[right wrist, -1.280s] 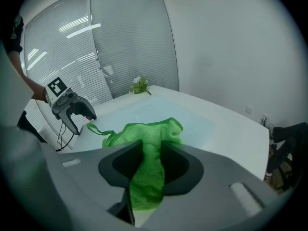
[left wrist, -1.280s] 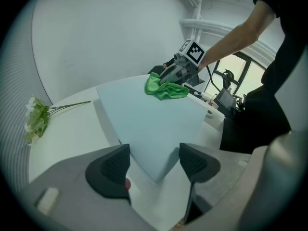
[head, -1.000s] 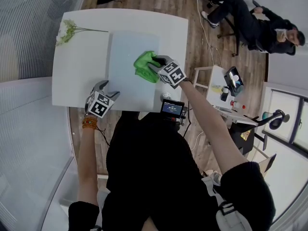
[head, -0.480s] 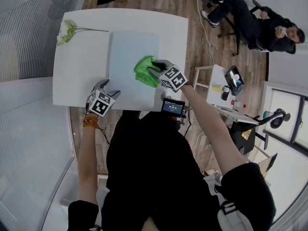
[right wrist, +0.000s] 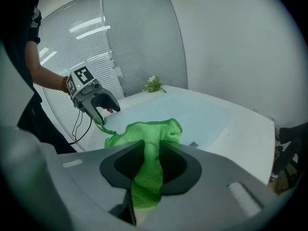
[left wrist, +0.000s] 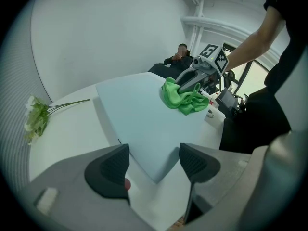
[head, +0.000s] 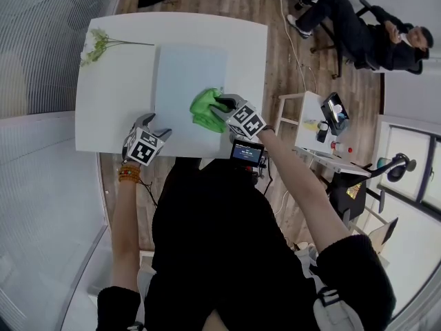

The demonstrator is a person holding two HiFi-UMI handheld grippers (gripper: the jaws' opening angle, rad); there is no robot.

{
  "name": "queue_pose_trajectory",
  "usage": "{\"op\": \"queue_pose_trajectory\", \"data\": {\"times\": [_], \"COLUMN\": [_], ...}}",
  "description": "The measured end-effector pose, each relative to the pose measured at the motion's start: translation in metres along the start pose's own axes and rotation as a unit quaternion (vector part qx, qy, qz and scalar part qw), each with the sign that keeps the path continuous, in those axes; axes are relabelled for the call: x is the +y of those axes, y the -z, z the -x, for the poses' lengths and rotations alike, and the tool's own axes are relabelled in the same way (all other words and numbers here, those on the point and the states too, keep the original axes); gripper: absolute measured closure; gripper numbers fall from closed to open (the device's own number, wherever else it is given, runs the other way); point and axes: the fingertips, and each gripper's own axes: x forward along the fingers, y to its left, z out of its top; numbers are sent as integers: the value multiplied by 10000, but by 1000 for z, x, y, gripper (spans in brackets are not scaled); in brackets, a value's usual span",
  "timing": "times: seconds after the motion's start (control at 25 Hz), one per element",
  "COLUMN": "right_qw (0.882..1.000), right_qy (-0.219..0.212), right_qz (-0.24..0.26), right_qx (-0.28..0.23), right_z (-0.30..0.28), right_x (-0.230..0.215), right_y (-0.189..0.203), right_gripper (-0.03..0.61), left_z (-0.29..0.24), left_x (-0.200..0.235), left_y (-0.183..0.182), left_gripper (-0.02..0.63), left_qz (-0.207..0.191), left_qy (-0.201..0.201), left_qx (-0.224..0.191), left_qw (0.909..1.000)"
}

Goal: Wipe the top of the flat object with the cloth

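Cloth [right wrist: 147, 129] in right gripper [right wrist: 151, 160] (jaws closing)

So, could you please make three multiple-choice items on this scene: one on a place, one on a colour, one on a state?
1. Where does the sprig of white flowers lie?
A. On the white table, beside the pale blue board
B. On top of the board
C. On the floor

2. What colour is the cloth?
A. Red
B. Green
C. Yellow

3. How do the jaws of the left gripper stand?
A. Closed on the cloth
B. Apart, pressing nothing
C. Closed on a flower stem

Answers:
1 A: the head view shows the flowers on bare table at the board's left.
2 B: the cloth is bright green in all three views.
3 B: the left gripper view shows a wide gap between the pads, and neither touches the board's corner.
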Motion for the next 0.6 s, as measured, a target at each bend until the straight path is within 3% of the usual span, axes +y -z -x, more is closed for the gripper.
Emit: {"op": "queue_pose_trajectory", "data": {"times": [0.24, 0.6], "right_qw": [9998, 9969], "right_qy": [4, -348], "right_qz": [207, 604], "right_qx": [24, 365], "right_z": [1, 7], "right_x": [12, 33], "right_y": [6, 17], "right_gripper": [469, 479], "left_z": [1, 0], "left_x": [0, -3], "left_y": [0, -2], "left_gripper": [293, 293], "left_qz": [9, 12], "left_qy": [10, -16], "left_qx": [21, 41], "left_qw": [10000, 10000]}}
